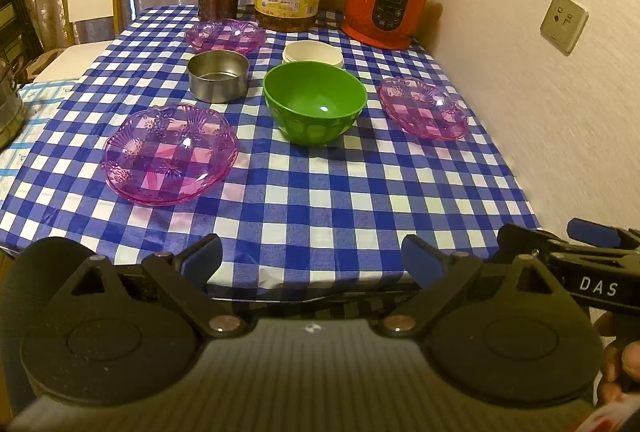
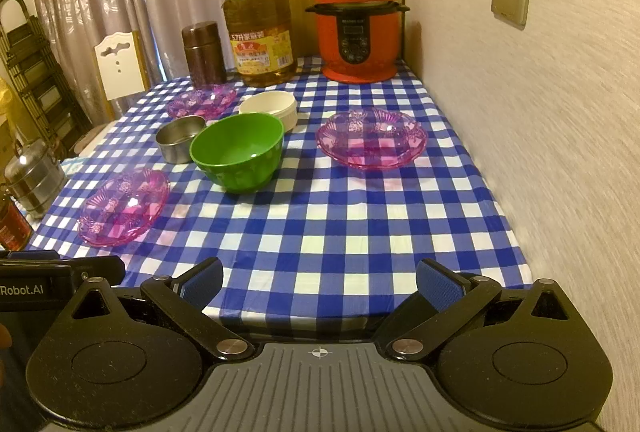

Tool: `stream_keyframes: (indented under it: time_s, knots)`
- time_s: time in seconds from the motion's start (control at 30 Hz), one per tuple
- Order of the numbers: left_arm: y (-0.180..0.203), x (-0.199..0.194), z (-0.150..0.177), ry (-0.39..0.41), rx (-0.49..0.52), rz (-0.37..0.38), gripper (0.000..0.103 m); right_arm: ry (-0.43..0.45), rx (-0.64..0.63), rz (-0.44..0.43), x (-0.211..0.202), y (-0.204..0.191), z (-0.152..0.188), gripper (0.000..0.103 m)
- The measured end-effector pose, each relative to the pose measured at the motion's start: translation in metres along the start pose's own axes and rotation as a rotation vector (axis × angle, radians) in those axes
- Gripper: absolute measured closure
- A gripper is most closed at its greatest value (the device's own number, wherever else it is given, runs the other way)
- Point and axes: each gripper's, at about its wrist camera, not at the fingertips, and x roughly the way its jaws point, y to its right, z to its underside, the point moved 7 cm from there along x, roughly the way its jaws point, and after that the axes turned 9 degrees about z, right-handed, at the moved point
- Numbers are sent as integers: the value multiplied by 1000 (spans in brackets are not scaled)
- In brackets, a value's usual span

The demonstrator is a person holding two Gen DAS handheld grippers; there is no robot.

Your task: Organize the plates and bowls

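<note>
- Both my grippers, left and right, hang spread and empty over the table's near edge.
- Near-left plate lies ahead-left, nearest my left; right plate suits my right.

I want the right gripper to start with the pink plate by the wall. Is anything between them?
Nothing visible. The right gripper hangs open at the near table edge, and only bare checked tablecloth lies between it and the pink plate. The green bowl sits off to the left.
</note>
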Motion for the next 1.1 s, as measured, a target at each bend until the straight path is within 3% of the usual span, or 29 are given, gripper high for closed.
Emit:
stream_keyframes:
  time_s: [1.1]
  knots:
    - [2,2,1,-1,-2,3,8,-3,7,0,2,2,1,1]
